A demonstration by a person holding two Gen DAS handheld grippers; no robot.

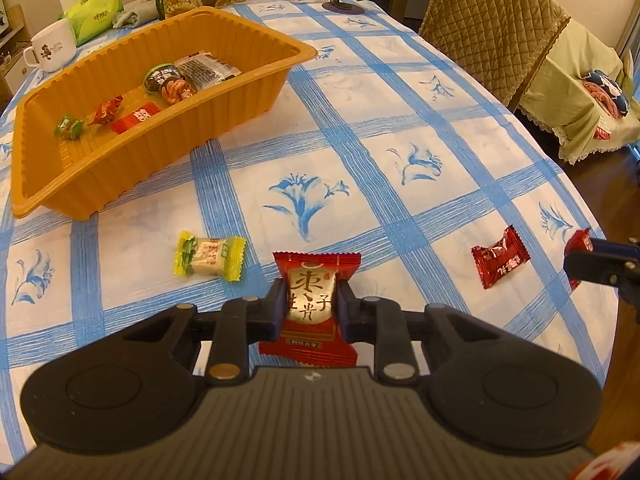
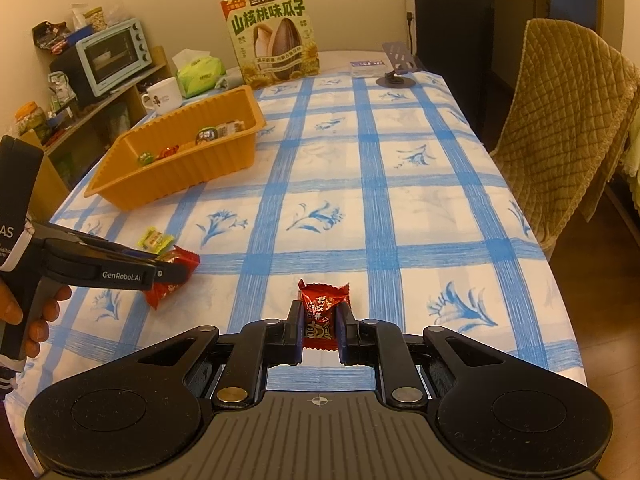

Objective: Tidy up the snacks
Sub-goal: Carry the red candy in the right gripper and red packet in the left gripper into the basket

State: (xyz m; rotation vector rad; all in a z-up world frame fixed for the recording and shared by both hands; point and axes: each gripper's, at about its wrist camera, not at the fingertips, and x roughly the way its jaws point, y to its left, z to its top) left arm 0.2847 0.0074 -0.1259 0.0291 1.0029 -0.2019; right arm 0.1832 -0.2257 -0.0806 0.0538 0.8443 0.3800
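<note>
My left gripper (image 1: 310, 304) clasps the red-gold packet (image 1: 309, 300); my right gripper (image 2: 319, 322) clasps a red candy (image 2: 322, 308). Next I carry both up to the orange tray (image 1: 248, 92).

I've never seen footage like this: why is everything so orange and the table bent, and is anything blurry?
Left wrist view: warm indoor light tints everything, and the fisheye lens bows the table edge; the red packet in the left gripper is sharp. Right wrist view: same tint, dark rounded corners, slight glare on the small red candy.
</note>
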